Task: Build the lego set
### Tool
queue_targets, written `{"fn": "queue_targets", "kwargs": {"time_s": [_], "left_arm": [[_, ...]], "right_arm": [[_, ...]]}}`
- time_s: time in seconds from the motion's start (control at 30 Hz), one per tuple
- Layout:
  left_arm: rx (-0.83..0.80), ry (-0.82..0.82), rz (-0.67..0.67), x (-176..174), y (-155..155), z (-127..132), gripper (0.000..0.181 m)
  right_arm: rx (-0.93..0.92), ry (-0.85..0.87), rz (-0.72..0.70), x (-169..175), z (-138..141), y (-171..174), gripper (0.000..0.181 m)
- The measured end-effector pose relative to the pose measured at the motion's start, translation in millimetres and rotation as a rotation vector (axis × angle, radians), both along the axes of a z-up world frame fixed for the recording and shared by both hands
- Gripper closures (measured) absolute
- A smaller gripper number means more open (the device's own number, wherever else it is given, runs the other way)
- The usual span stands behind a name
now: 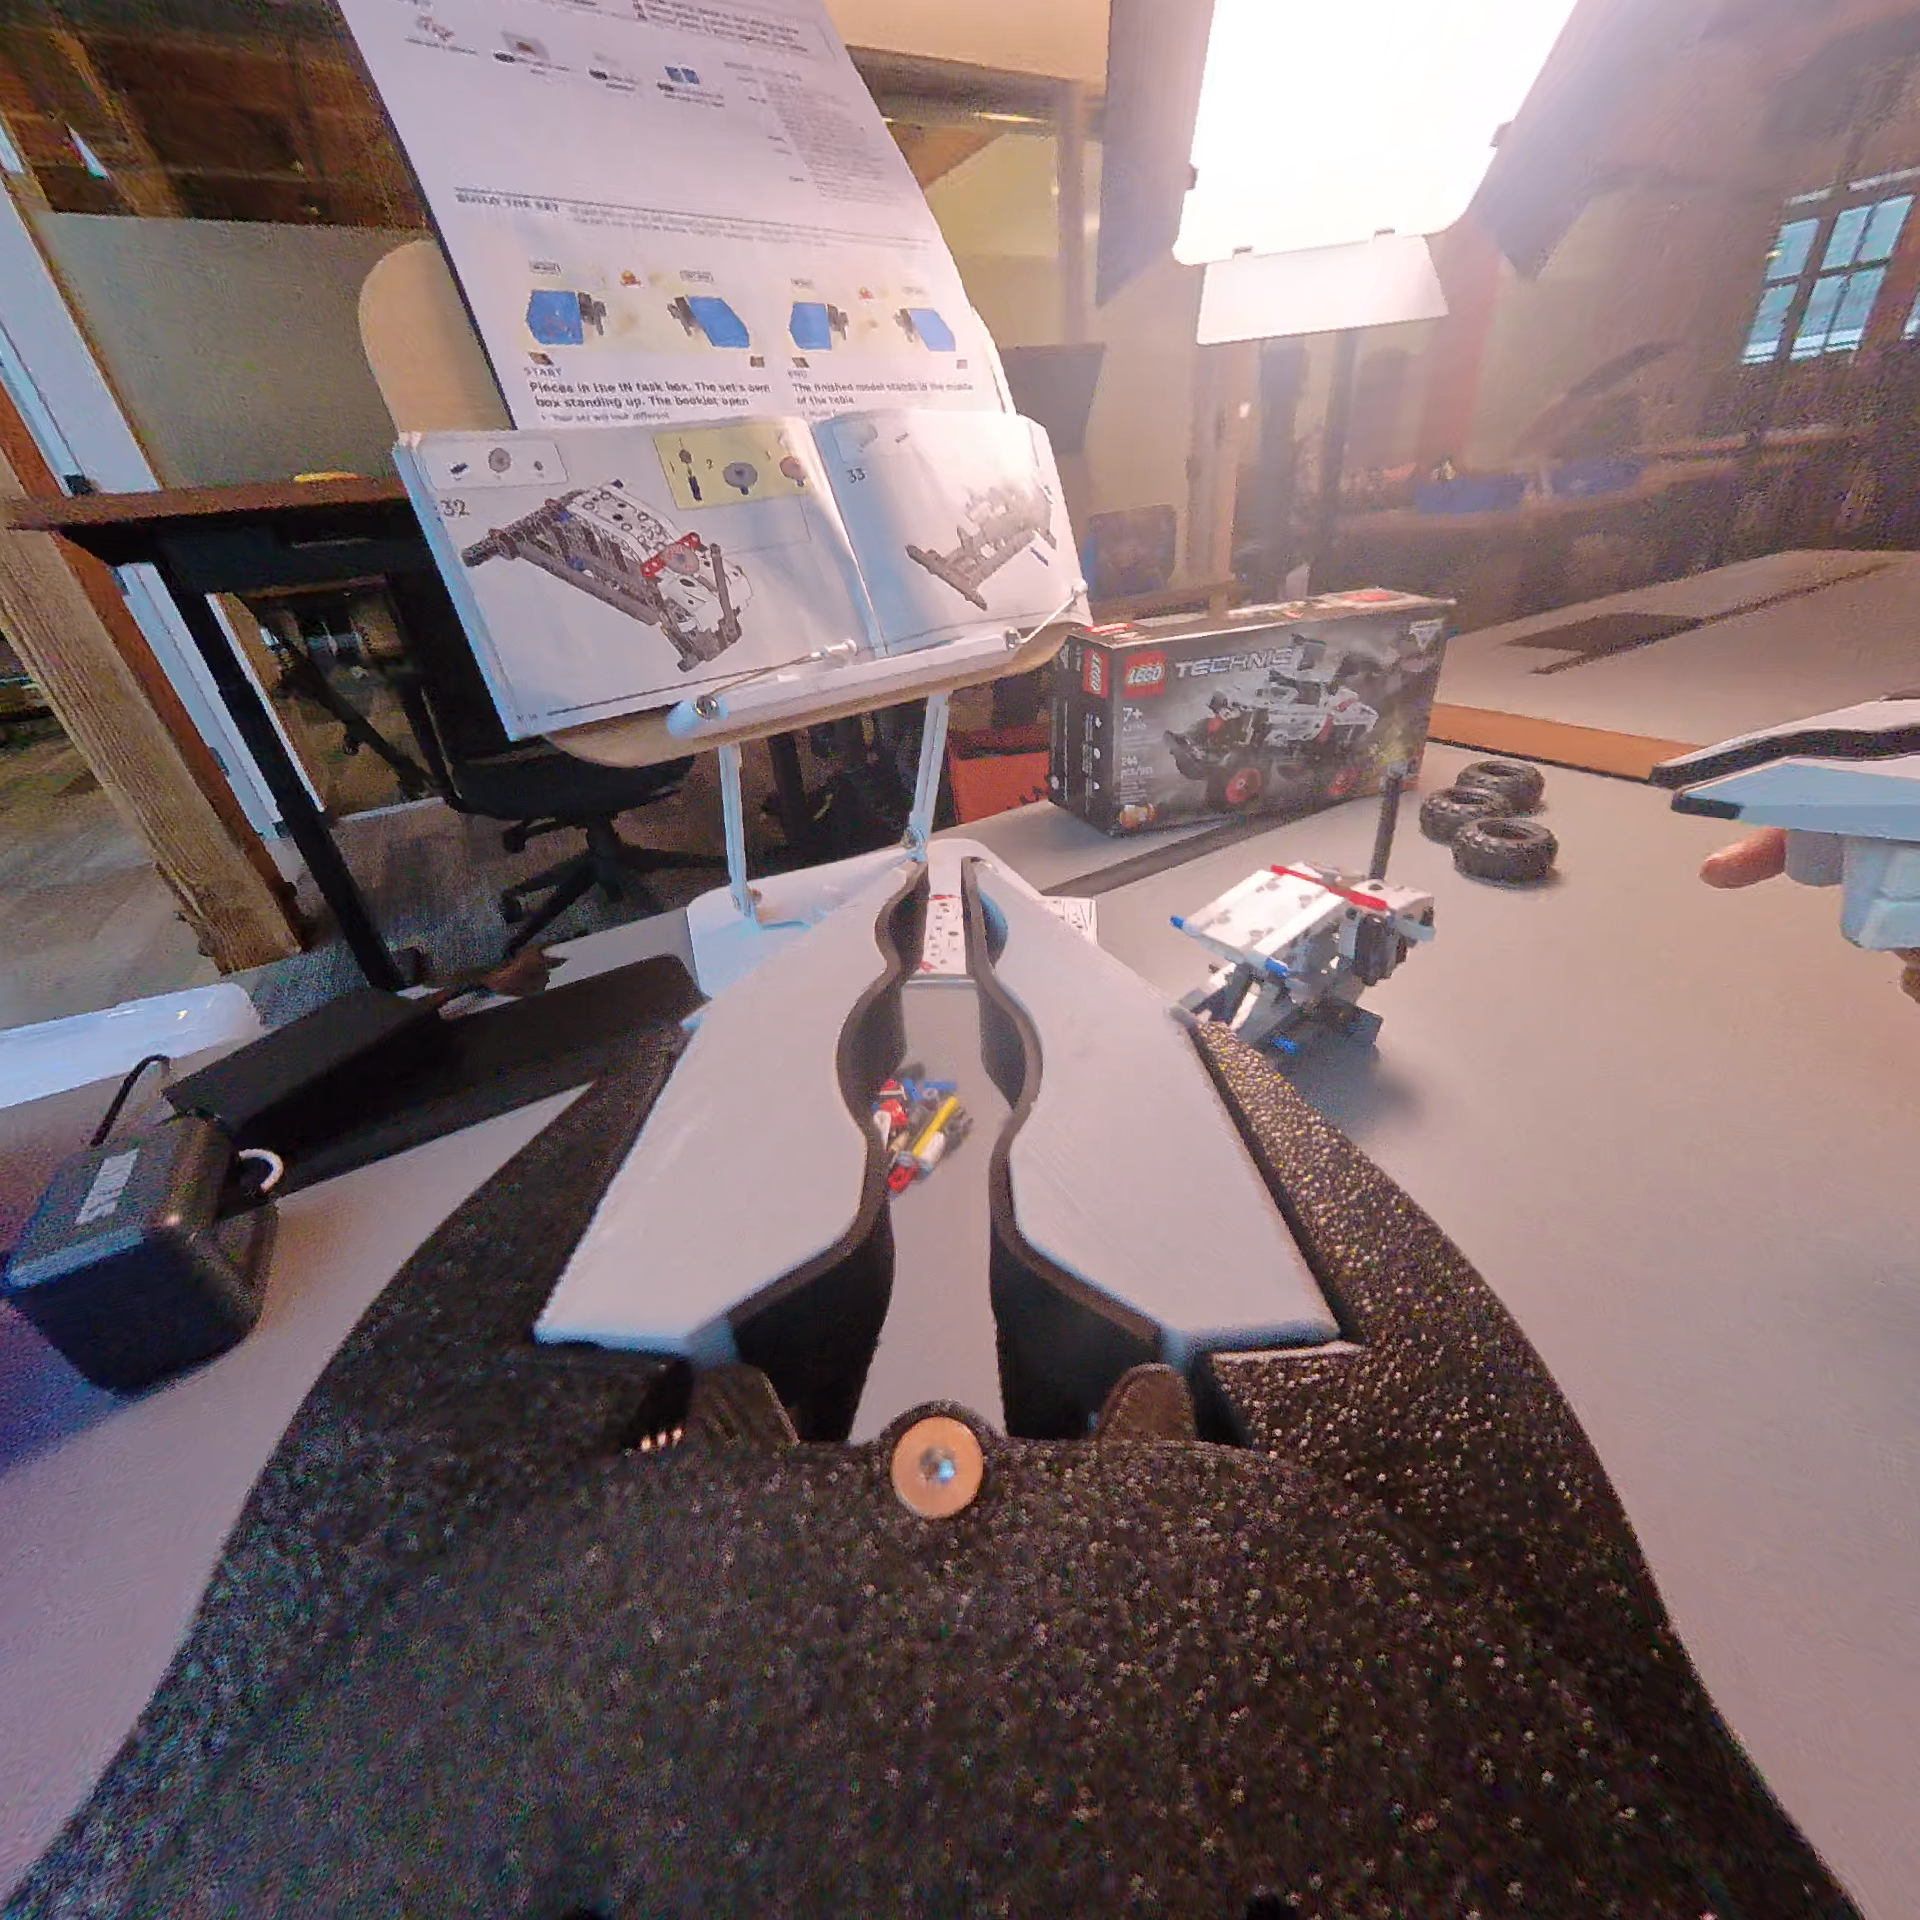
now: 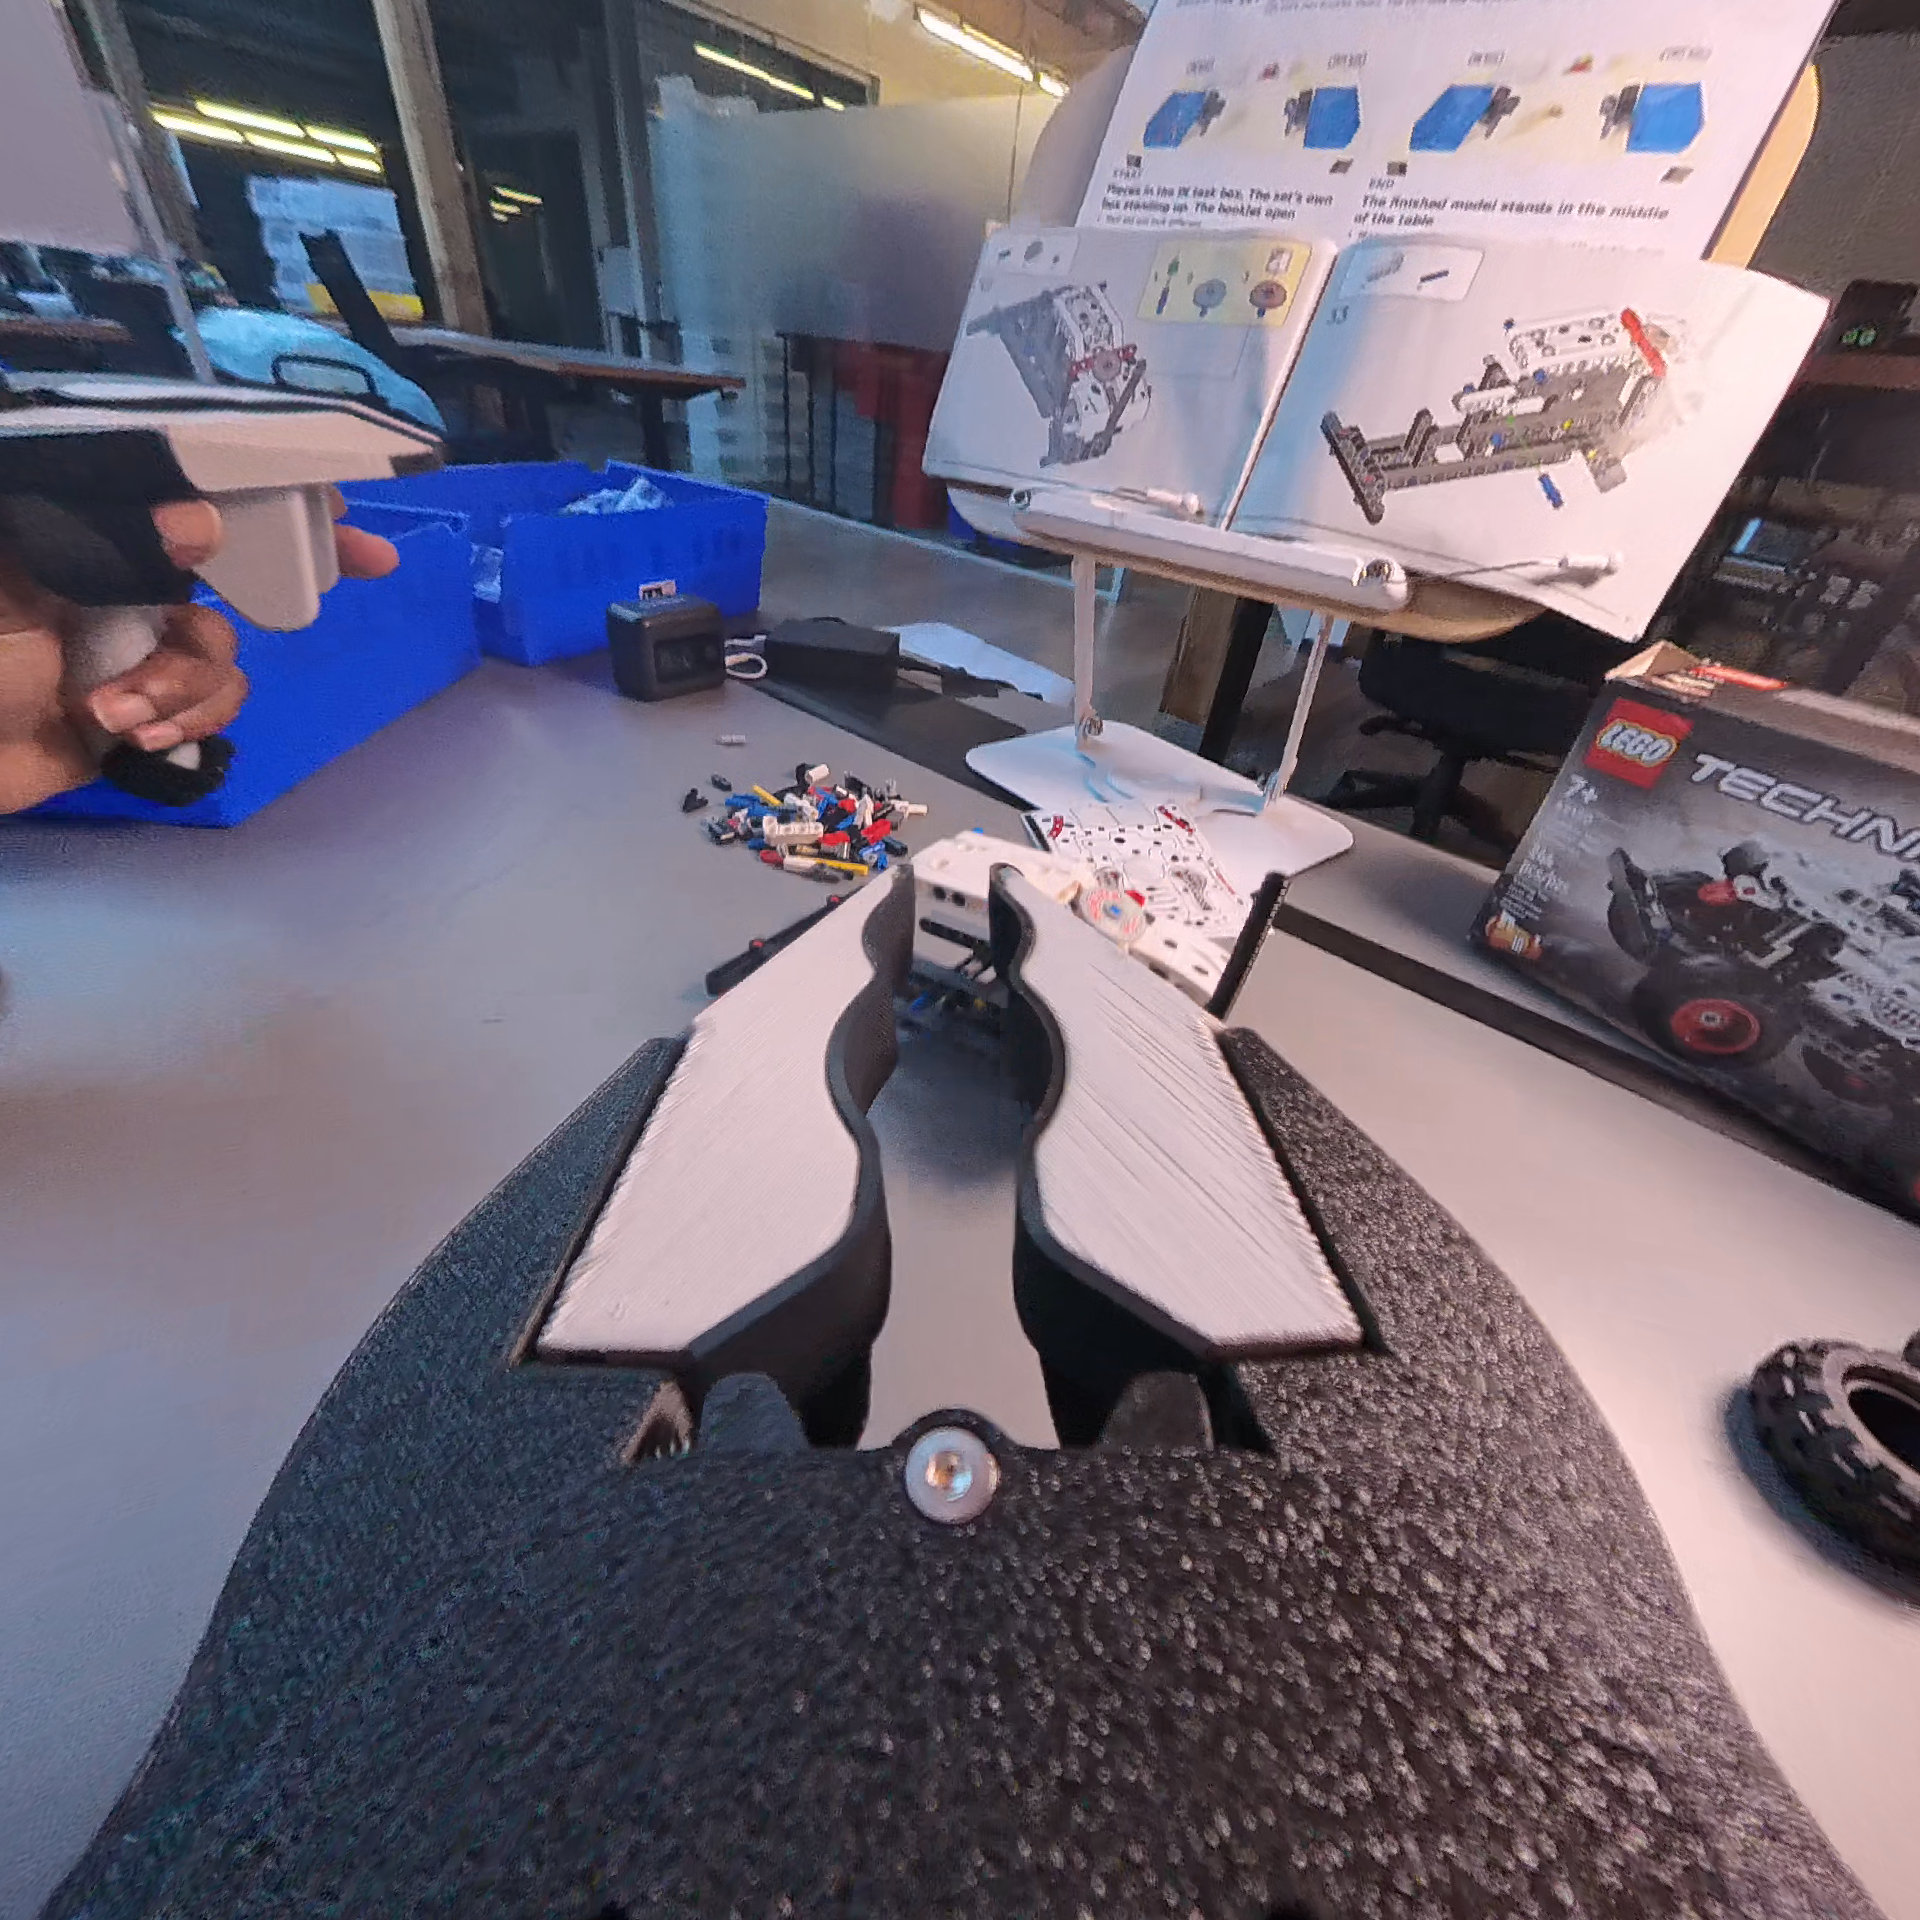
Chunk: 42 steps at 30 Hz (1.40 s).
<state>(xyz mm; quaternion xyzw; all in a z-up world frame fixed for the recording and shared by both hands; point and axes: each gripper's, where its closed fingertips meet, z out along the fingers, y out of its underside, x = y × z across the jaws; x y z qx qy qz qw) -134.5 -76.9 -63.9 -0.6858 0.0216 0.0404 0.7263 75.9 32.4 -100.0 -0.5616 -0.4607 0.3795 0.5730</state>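
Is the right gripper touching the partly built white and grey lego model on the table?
Cannot tell. In the right wrist view the right gripper overlaps the partly built white and grey lego model, with no contact or gap plainly shown.

Two grippers are showing: the left gripper (image 1: 943, 883) and the right gripper (image 2: 951, 883). One half-built model (image 1: 1304, 951) is sitting on one grey table (image 1: 1558, 1247). Three black tyres (image 1: 1491, 816) are lying together. One pile of small loose pieces (image 2: 810, 821) is lying there, too many to count. One set box (image 1: 1247, 712), one open booklet (image 2: 1330, 405) on one stand (image 2: 1164, 779), two blue bins (image 2: 499, 582) and one black cube-shaped device (image 2: 665, 646) are standing around.
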Motion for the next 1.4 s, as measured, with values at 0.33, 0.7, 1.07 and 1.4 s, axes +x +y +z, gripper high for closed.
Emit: {"fn": "queue_targets", "kwargs": {"time_s": [0.33,0.7,1.07,1.4], "left_arm": [[0.088,-0.029,0.091,-64.8,115.3,57.5,0.181],[0.086,-0.014,0.201,-143.4,212.6,68.5,0.181],[0.012,0.048,0.179,-143.8,269.8,54.9,0.181],[-0.037,0.059,0.149,-116.5,268.2,38.2,0.181]], "right_arm": [[-0.021,0.167,-0.045,-31.3,31.8,40.6,0.181],[-0.023,0.120,-0.032,-26.9,-7.8,39.6,0.181],[-0.061,0.067,0.008,-32.7,-25.8,39.3,0.181],[-0.044,0.043,0.014,-32.8,-28.3,37.1,0.181]]}}
